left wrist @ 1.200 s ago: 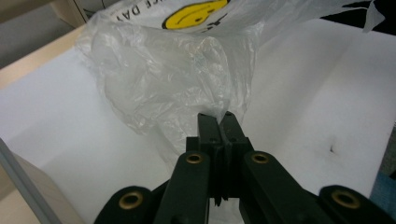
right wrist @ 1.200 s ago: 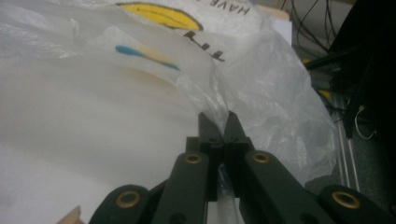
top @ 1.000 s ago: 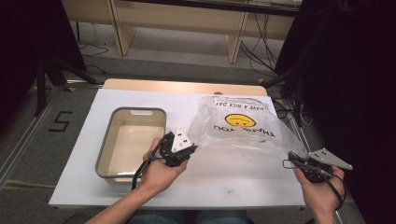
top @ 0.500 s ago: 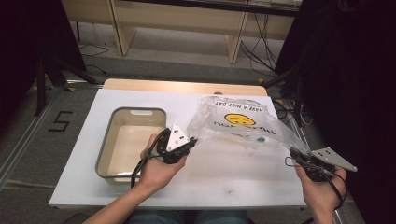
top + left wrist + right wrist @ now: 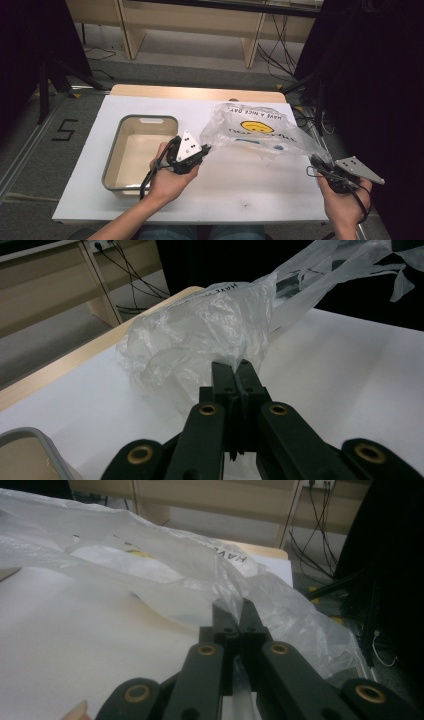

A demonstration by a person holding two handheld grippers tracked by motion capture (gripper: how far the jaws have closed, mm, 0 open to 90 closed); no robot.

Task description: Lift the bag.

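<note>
Both the left gripper [image 5: 204, 150] and the right gripper [image 5: 320, 164] are closed on edges of the plastic bag [image 5: 255, 131], lifted beside the grey tray [image 5: 116, 150]

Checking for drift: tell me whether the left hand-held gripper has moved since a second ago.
Yes, slightly. The left hand-held gripper, shut on the plastic bag, sits a little nearer the grey bin and farther up the table.

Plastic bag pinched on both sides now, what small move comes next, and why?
Probably lift both grippers a little and spread them, to open the bag's mouth. The left gripper and right gripper are each shut on an edge of the plastic bag, which sags on the table beside the grey tub.
</note>
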